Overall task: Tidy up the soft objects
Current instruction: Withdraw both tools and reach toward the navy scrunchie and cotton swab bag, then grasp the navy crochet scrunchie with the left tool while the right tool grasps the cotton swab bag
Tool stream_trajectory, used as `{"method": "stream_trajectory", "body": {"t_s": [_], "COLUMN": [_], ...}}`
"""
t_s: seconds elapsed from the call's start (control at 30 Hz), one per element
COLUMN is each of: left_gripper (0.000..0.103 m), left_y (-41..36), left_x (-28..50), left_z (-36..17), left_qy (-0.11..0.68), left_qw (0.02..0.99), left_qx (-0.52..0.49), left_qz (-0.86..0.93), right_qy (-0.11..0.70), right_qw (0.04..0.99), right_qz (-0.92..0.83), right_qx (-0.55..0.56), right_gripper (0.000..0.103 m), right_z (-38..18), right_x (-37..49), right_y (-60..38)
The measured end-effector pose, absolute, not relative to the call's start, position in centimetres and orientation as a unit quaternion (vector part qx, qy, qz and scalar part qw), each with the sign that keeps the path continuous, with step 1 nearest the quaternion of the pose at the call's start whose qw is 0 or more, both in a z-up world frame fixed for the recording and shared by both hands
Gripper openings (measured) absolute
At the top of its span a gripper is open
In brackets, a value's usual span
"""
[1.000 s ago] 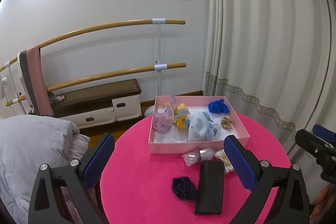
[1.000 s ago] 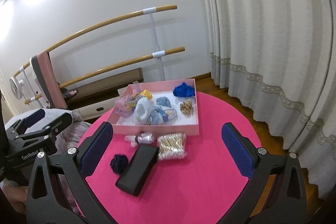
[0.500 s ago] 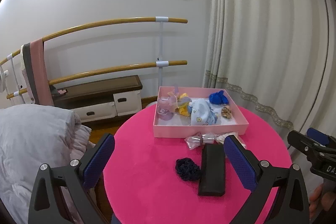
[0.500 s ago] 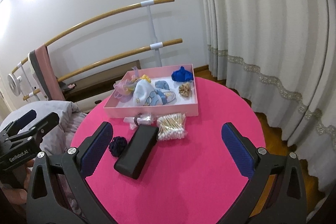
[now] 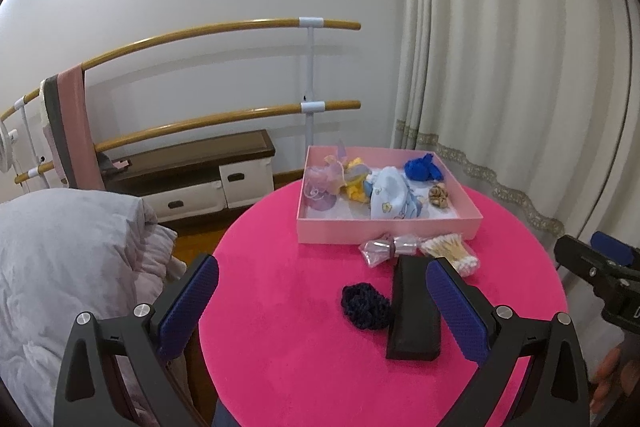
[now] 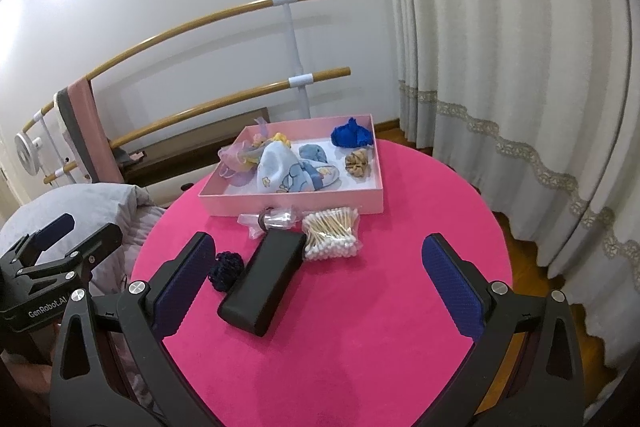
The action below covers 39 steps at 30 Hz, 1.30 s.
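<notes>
A pink box at the far side of the round pink table holds a light blue printed cloth, a blue scrunchie, a tan scrunchie and pastel hair ties. A dark navy scrunchie lies on the table beside a black case. My left gripper is open and empty, near the navy scrunchie. My right gripper is open and empty above the table.
A clear wrapped hair tie and a bag of cotton swabs lie in front of the box. A grey duvet is left of the table, a curtain right, and barre rails behind.
Both grippers have drawn back and risen slightly; the table and box appear a bit farther and more centred. Both stay open. No object has moved.
</notes>
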<state>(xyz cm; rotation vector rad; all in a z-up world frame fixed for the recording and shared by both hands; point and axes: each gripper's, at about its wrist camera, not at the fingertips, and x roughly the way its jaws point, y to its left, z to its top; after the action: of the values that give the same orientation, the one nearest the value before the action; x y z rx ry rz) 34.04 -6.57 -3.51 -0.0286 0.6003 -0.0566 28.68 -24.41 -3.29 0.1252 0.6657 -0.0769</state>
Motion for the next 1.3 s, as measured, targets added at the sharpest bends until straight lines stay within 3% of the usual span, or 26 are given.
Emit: {"method": "stream_trajectory", "body": {"t_s": [1.0,1.1,1.3], "left_gripper": [0.103,0.100,0.083], "left_y": [-8.4,-8.6,-8.5], "left_x": [49.0,50.0,50.8], "left_z": [-17.2,-18.2,-19.2], "left_qy": [0.447,0.454,0.449], "left_qw": [0.892,0.889,0.891], "left_qx": [-0.033,-0.039,-0.039], "left_qz": [-0.052,-0.055,-0.062], "right_qy": [0.424,0.432,0.445], "right_qw": [0.900,0.896,0.890], "right_qz": [-0.059,-0.059,-0.060], "right_qx": [0.082,0.082,0.078], "right_gripper": [0.103,0.103,0.103], "right_z": [-11.9,-12.5,-13.7], "right_x": [35.2,35.7,37.0], "right_y": [-27.5,-27.5,-27.5]}}
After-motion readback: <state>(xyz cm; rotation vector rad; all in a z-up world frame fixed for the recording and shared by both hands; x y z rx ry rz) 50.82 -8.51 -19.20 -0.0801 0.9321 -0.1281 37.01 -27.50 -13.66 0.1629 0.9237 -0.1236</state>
